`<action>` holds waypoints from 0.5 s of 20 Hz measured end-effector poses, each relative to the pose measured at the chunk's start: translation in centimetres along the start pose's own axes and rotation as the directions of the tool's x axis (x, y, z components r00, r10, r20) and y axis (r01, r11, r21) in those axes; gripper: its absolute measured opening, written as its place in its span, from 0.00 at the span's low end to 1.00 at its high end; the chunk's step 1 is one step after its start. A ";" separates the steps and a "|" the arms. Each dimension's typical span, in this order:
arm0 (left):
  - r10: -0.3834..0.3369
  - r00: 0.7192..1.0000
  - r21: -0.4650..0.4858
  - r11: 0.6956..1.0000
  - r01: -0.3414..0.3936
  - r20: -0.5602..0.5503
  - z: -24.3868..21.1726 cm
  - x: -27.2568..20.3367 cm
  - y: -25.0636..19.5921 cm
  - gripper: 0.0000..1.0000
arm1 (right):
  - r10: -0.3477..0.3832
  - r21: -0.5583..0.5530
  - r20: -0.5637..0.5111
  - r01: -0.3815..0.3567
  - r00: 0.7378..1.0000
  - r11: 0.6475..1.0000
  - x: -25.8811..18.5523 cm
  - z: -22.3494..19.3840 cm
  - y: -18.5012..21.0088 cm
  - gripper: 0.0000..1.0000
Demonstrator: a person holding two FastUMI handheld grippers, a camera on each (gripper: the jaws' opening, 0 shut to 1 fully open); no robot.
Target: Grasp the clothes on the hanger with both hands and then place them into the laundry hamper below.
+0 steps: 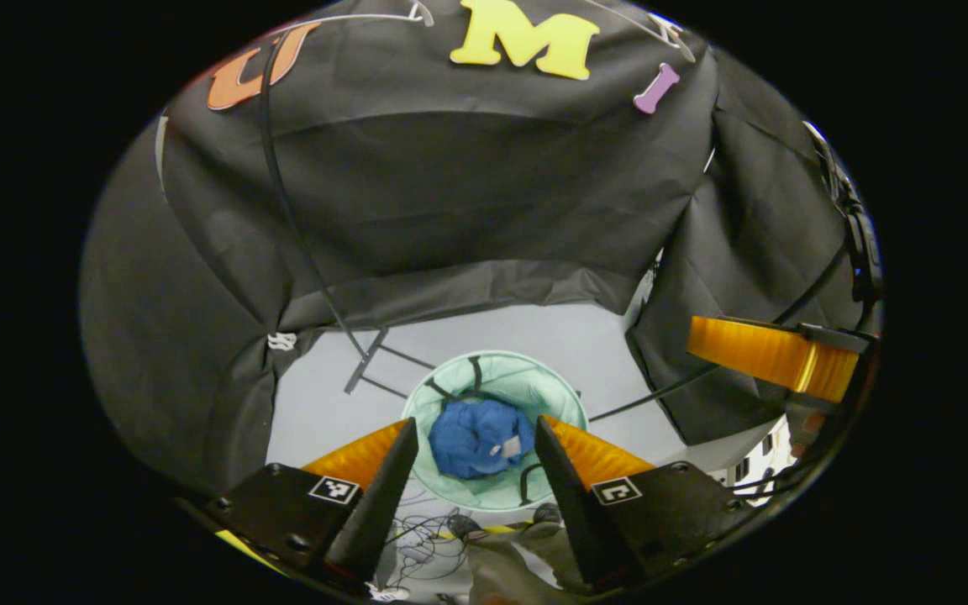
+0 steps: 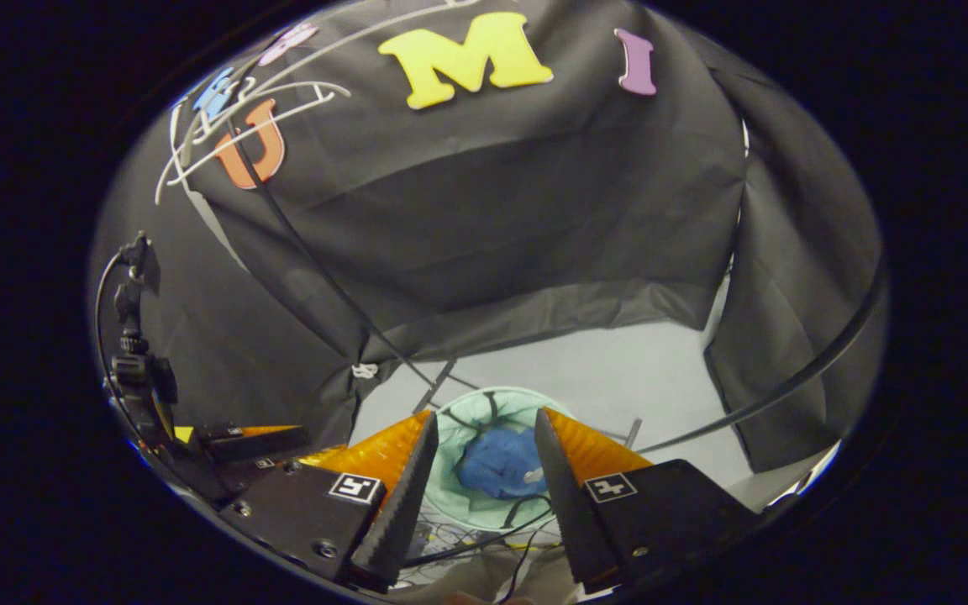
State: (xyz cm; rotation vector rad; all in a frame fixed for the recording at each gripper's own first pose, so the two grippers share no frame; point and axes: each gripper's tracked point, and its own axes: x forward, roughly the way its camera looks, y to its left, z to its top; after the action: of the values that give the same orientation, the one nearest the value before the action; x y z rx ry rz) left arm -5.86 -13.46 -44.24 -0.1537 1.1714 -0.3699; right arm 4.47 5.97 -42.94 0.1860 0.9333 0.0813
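A blue garment (image 1: pixel 477 438) lies bunched up inside the pale green laundry hamper (image 1: pixel 534 382) on the floor below. My left gripper (image 1: pixel 476 433) hangs open high above it, nothing between its fingers. In the right gripper view the same blue garment (image 2: pixel 499 462) sits in the hamper (image 2: pixel 459 496), and my right gripper (image 2: pixel 484 428) is open above it and holds nothing. The right gripper's orange finger (image 1: pixel 770 355) shows at the right of the left gripper view. White hangers (image 2: pixel 240 109) hang bare at the upper left of the right gripper view.
A black stand with thin legs (image 1: pixel 370 357) rises beside the hamper, its pole (image 1: pixel 282 193) running up the black cloth wall. Loose cables (image 1: pixel 429 533) lie on the grey floor (image 1: pixel 585 336) near the hamper. A camera mount (image 2: pixel 135 336) stands at the left.
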 end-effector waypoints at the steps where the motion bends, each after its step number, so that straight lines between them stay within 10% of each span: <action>1: 0.001 0.999 0.009 1.000 -0.001 0.035 1.2 -1.0 0.2 0.82 | -0.009 -0.012 0.037 0.010 0.999 1.000 -1.4 0.9 0.0 0.74; 6: -0.011 0.967 0.081 0.997 -0.010 0.253 7.5 -8.8 -0.2 0.96 | -0.022 -0.036 0.258 0.032 0.966 0.999 -9.7 5.0 0.7 0.77; 10: -0.019 0.886 0.105 0.994 -0.034 0.464 12.1 -17.0 -0.7 0.97 | -0.021 -0.041 0.441 0.044 0.897 0.998 -17.8 8.3 1.9 0.78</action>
State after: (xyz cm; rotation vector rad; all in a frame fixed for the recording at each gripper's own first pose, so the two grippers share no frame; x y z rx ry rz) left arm -0.61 -8.86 -24.55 -0.1320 0.6732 -0.3651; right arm 0.56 4.11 -23.70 0.1335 0.4792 0.0287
